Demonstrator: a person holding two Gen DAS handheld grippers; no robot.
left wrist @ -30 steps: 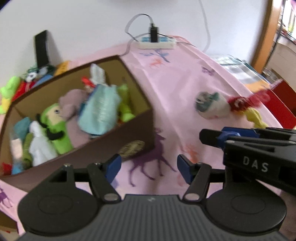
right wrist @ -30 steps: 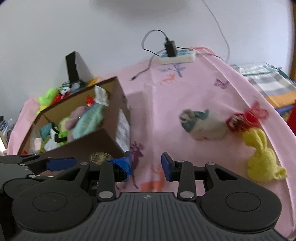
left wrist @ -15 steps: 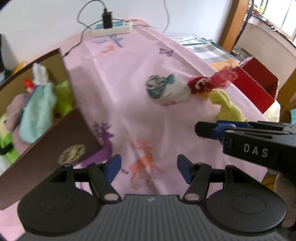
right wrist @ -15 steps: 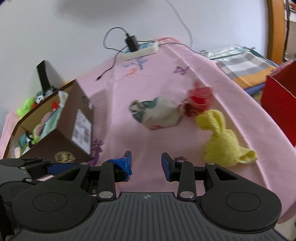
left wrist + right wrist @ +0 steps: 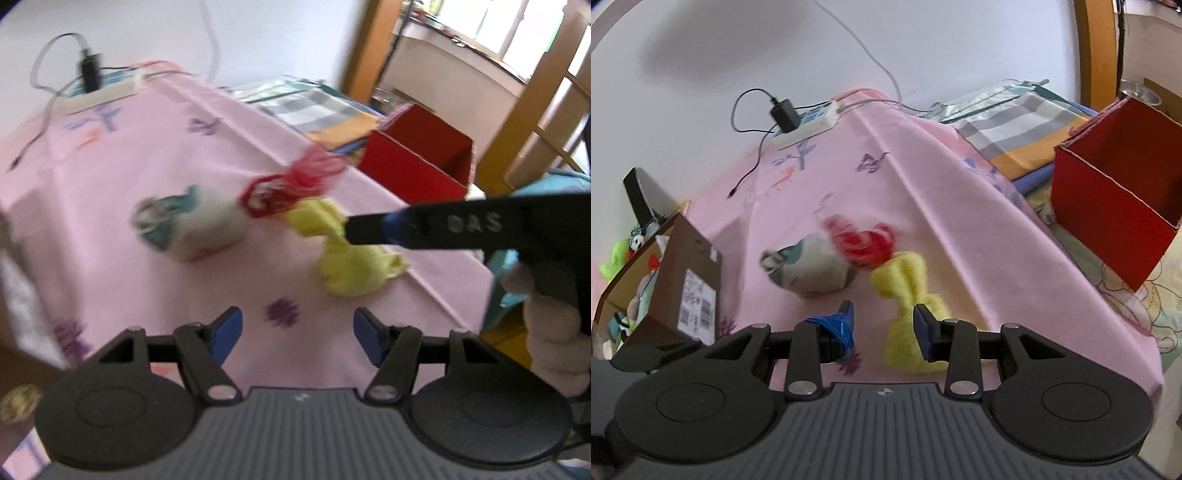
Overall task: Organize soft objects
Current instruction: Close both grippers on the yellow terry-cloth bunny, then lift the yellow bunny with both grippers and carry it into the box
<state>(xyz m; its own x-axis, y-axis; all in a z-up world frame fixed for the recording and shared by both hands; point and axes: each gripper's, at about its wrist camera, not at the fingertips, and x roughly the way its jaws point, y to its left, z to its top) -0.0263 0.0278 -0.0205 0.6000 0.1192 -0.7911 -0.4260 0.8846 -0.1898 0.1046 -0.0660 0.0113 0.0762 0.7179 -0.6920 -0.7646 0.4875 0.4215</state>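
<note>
Right gripper (image 5: 882, 325) spread wide, straddling yellow plush (image 5: 908, 295) (not clamped), left gripper (image 5: 295, 328) released, hovering over pink cloth (image 5: 147, 147)

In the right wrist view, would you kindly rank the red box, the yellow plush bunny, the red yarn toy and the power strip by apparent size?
1. Red box, largest.
2. Yellow plush bunny, partly hidden by the right gripper and nearer the camera.
3. Red yarn toy and power strip: look alike; the strip lies farther away, so unranked.
</note>
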